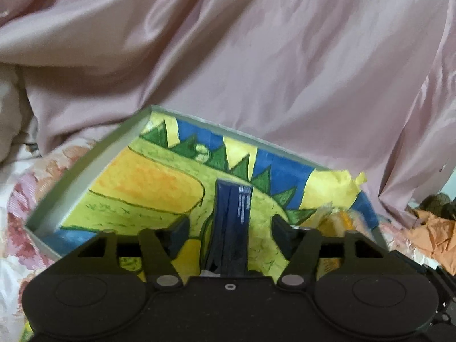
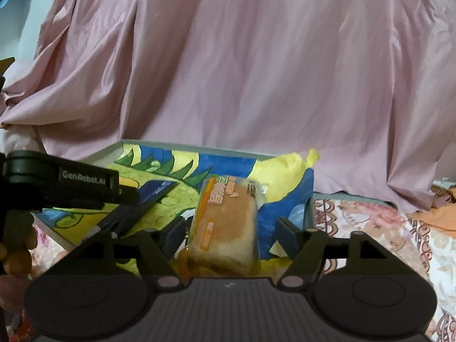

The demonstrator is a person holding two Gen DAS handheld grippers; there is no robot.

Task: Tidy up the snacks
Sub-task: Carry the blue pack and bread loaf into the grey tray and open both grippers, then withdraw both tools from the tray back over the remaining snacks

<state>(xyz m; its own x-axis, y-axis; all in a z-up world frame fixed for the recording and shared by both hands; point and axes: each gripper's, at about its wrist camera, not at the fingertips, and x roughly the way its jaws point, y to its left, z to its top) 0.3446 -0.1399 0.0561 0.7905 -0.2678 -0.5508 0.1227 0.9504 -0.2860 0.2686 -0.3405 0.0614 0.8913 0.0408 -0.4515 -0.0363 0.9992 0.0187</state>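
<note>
We hold two grippers over one shallow box. Our left gripper point(image 1: 229, 232) stands with its jaws parted, and one dark blue packet point(image 1: 231, 225) lies between them, leaning up on the painted floor of the box; a gap shows on each side of it, so the pads do not press it. Our right gripper point(image 2: 229, 235) is likewise parted, with one wrapped bread snack point(image 2: 226, 225) in clear and orange film lying between its fingers, a gap showing on both sides there too. So we count two snacks, both inside the box, the blue one toward the left side and the bread toward the right.

In the right wrist view the left gripper point(image 2: 119, 192) reaches in from the left, just above the blue packet point(image 2: 155, 189).

The box point(image 1: 85, 168) has grey walls and a bottom painted in yellow, green and blue, with crumpled yellow paper point(image 1: 330, 188) at its right corner. It rests on one flowered bedspread point(image 2: 370, 228). Behind it hangs one pink satin cloth point(image 1: 256, 71), and one orange cloth point(image 1: 439, 236) lies off to the right.
</note>
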